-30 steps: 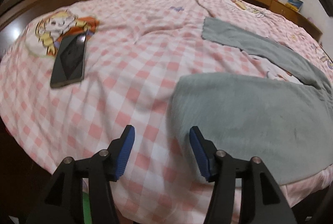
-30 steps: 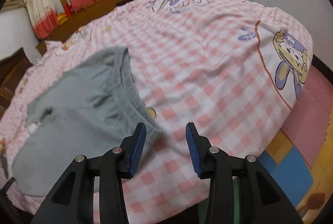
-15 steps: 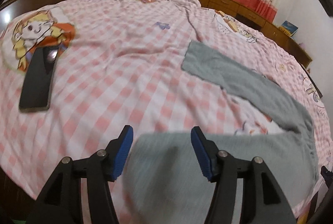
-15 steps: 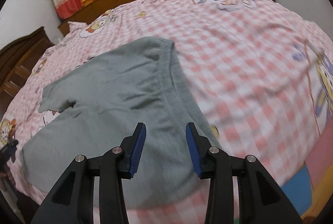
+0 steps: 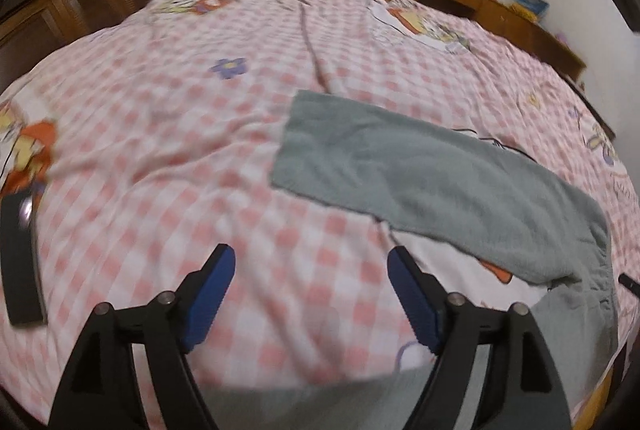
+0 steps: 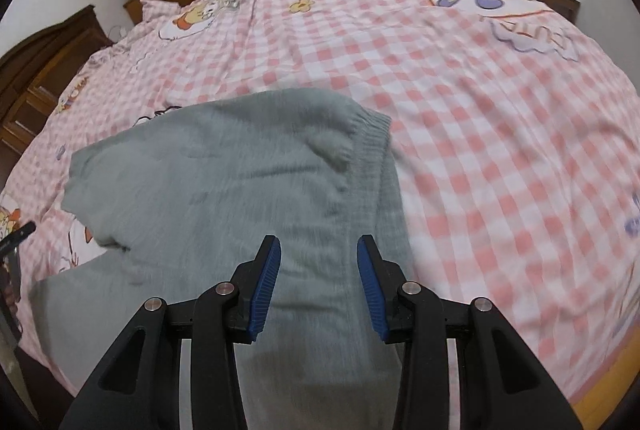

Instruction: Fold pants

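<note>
The left tongs [image 5: 310, 294], just opening wider, and the half-open right tongs [image 6: 318, 284] hold nothing above the grey pants [image 6: 224, 214] on the bed [image 6: 480, 134].

dim, warm indoor light; both views motion-blurred, worst on the bed [image 5: 168, 134]; fisheye bends edges, corners vignetted black.

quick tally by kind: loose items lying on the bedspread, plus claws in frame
Grey pants: 1
Black phone: 1
Claws: 2, left claw and right claw, both open, nothing held
Total: 4
</note>
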Demonstrator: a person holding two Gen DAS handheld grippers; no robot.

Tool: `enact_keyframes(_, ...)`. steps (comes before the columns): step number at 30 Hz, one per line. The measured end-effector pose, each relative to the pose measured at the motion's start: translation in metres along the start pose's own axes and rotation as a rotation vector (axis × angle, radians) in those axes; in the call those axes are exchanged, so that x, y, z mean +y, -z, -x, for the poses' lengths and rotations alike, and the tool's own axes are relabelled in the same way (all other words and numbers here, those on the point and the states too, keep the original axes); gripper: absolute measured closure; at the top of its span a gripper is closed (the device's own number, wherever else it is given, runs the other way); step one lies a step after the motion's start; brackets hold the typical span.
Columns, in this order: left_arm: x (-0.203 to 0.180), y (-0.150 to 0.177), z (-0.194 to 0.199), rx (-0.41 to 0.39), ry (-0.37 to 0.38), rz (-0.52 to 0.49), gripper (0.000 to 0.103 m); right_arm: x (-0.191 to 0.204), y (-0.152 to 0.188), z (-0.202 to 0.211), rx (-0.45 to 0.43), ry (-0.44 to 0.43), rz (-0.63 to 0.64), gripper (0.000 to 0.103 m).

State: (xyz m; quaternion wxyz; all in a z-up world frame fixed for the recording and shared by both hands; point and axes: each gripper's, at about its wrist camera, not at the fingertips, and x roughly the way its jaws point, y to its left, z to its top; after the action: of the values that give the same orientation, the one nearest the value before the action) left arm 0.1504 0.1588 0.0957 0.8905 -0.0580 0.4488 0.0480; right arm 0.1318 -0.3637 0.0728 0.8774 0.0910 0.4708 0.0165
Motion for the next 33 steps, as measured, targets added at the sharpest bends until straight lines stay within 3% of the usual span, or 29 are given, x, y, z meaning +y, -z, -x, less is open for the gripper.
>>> enact_keyframes(5,-0.025,-0.043,-0.028,0.042,0.021,-0.11,0.017,0.01,-0.024,-0.016,0.017,0.026,0.073,0.057)
enact_keyframes(14,-0.037,-0.1,-0.088,0.037,-0.121,-0.324,0.013,0.025,-0.057,-0.054,0.066,0.068,0.208,0.054)
enact_keyframes(16,-0.029,-0.109,-0.103,0.048,-0.14,-0.315,0.013,0.024,-0.068,-0.061,0.067,0.08,0.208,0.054)
enact_keyframes(19,-0.013,-0.122,-0.126,0.08,-0.103,-0.245,0.013,0.023,-0.082,-0.068,0.044,0.088,0.217,0.054)
enact_keyframes(21,-0.005,-0.129,-0.141,0.097,-0.09,-0.215,0.019,0.025,-0.088,-0.076,0.026,0.088,0.228,0.054)
enact_keyframes(28,0.004,-0.132,-0.176,0.138,-0.034,-0.141,0.023,0.024,-0.096,-0.117,0.107,0.055,0.253,0.054)
enact_keyframes(30,0.005,-0.13,-0.185,0.14,-0.032,-0.127,0.023,0.023,-0.095,-0.127,0.127,0.041,0.265,0.05)
enact_keyframes(32,0.006,-0.129,-0.19,0.131,-0.027,-0.111,0.024,0.019,-0.094,-0.135,0.148,0.009,0.258,0.039)
enact_keyframes(33,0.006,-0.128,-0.189,0.114,-0.019,-0.103,0.029,0.017,-0.093,-0.138,0.157,-0.009,0.249,0.038)
